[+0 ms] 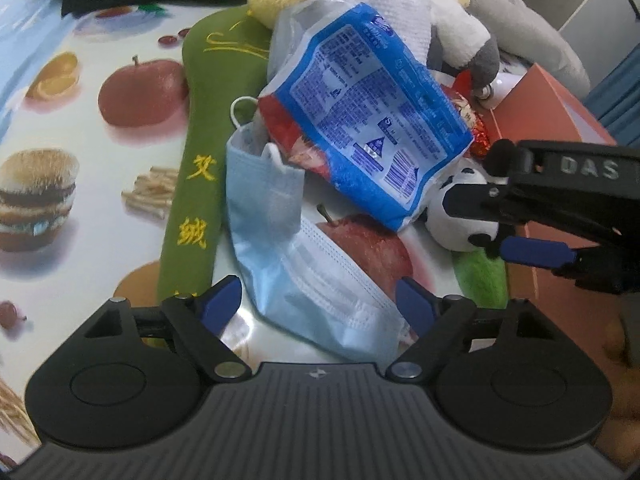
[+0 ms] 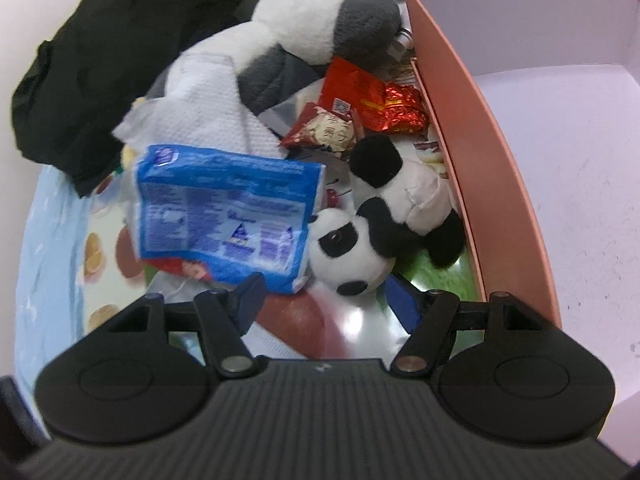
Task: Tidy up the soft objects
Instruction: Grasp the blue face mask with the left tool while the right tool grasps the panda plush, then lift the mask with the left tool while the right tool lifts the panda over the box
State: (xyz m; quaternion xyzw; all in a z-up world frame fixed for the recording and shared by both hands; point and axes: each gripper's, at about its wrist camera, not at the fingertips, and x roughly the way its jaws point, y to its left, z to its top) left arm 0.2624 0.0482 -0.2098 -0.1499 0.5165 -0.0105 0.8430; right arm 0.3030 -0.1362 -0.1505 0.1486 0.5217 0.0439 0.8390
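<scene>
Left gripper (image 1: 319,300) low centre of its view, jaws wide, gripping nothing; a blue mask (image 1: 296,256) lies between the fingers on the fruit-print cloth (image 1: 80,128). Blue packet (image 1: 372,120) rests above it, mid-frame. Right gripper (image 2: 326,294) jaws apart, empty, just below the panda (image 2: 360,248). Penguin (image 2: 320,20) top centre; pink box (image 2: 480,152) at right.

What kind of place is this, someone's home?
Probably a home table. A wipe-clean tablecloth printed with fruit and burgers is strewn with a panda plush, a blue face mask and snack packets, beside an open pink box.
</scene>
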